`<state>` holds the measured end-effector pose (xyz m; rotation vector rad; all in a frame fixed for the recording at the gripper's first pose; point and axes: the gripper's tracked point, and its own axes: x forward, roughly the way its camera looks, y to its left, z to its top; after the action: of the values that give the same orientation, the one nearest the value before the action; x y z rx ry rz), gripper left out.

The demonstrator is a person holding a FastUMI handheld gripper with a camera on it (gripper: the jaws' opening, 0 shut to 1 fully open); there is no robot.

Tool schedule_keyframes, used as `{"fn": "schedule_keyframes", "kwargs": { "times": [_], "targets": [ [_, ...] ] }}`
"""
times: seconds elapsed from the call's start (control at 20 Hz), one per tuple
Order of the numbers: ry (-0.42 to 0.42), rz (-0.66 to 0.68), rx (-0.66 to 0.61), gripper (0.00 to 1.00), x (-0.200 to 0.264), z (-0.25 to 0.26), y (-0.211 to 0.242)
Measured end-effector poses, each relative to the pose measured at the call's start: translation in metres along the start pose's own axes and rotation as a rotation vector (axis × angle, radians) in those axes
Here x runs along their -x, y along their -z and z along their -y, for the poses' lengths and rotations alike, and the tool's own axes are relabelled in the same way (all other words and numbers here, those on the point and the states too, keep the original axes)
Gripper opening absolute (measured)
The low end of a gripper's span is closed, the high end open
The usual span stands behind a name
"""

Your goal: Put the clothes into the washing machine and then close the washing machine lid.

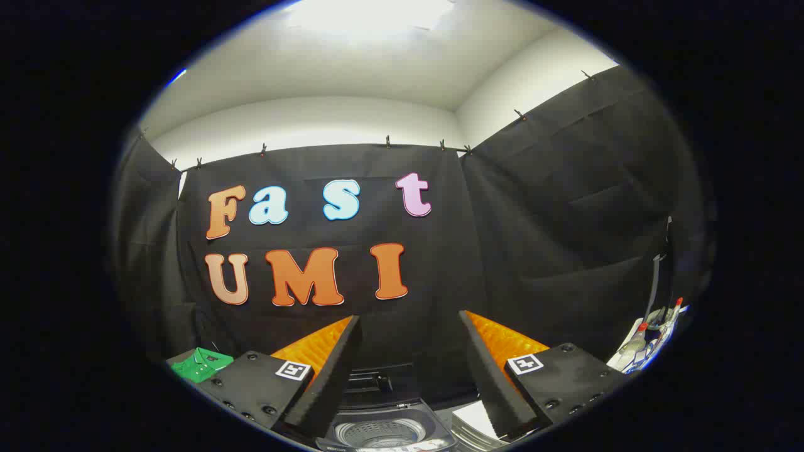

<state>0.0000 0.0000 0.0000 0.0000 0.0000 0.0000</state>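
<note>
claw [409,326]: held released, fingers spread wide, nothing gripped | washing machine [383,427]: seen low between the fingers, lid raised (drum exposed) | clothes: a green shirt [201,364] is laid beside the left finger, apart from the machine | bottles [653,333] are stood far right

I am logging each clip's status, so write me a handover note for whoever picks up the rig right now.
Tongs: open, nothing between the fingers, held up and facing the booth wall.
Washing machine: below and between the fingers, lid up, drum visible; no clothes seen in the part of the drum that shows.
Green shirt: folded, lying off to the left beyond the left finger, not yet picked up.
Bottles sit far off to the right; not part of the job.
Done: nothing, judging by the layout.
Left: grasp the shirt, drop it in the drum, close the lid.
</note>
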Motion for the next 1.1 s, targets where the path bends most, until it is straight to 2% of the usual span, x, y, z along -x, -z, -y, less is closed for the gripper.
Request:
{"fn": "schedule_keyframes", "kwargs": {
  "times": [0.35, 1.1],
  "targets": [
    [-0.031, -0.028, 0.035, 0.98, -0.022, -0.01, 0.015],
    [-0.047, -0.031, 0.058, 0.98, -0.025, -0.026, 0.018]
  ]
}}
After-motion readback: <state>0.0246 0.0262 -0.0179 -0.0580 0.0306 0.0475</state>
